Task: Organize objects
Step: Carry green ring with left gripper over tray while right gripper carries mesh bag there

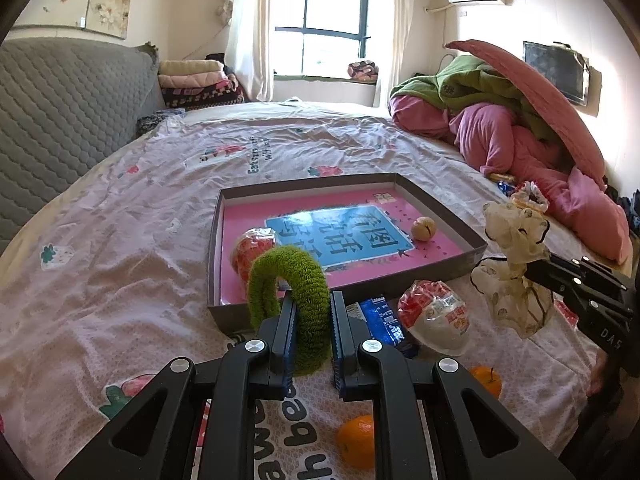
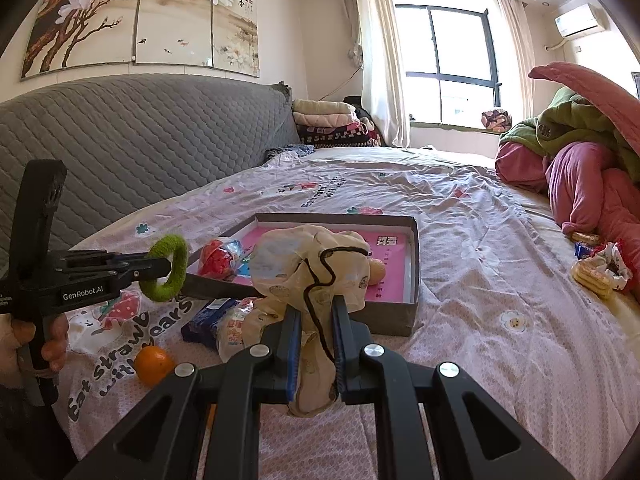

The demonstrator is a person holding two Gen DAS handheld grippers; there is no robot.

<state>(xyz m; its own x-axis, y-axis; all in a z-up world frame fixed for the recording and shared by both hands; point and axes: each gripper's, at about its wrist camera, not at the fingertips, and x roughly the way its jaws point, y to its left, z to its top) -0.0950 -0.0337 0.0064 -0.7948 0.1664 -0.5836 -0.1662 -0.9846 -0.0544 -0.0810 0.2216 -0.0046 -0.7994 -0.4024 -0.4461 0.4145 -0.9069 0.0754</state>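
Green fuzzy ring (image 1: 294,284) sits clenched in the left gripper (image 1: 312,320), raised just before the shallow grey box (image 1: 472,252); the right gripper (image 2: 316,344) grasps a cream scrunchie (image 2: 316,276) beside it. Between grippers and box lie a blue packet (image 1: 384,320), a wrapped jelly cup (image 1: 436,316) and two oranges (image 1: 358,440). Inside the box rest a red-wrapped snack (image 1: 250,250) and a small pale fruit (image 1: 423,228). Strawberry-print sheet (image 1: 120,240) covers the bed, pink bedding (image 1: 520,140) heaped aside. Only the right view shows the blossom painting (image 2: 140,12)
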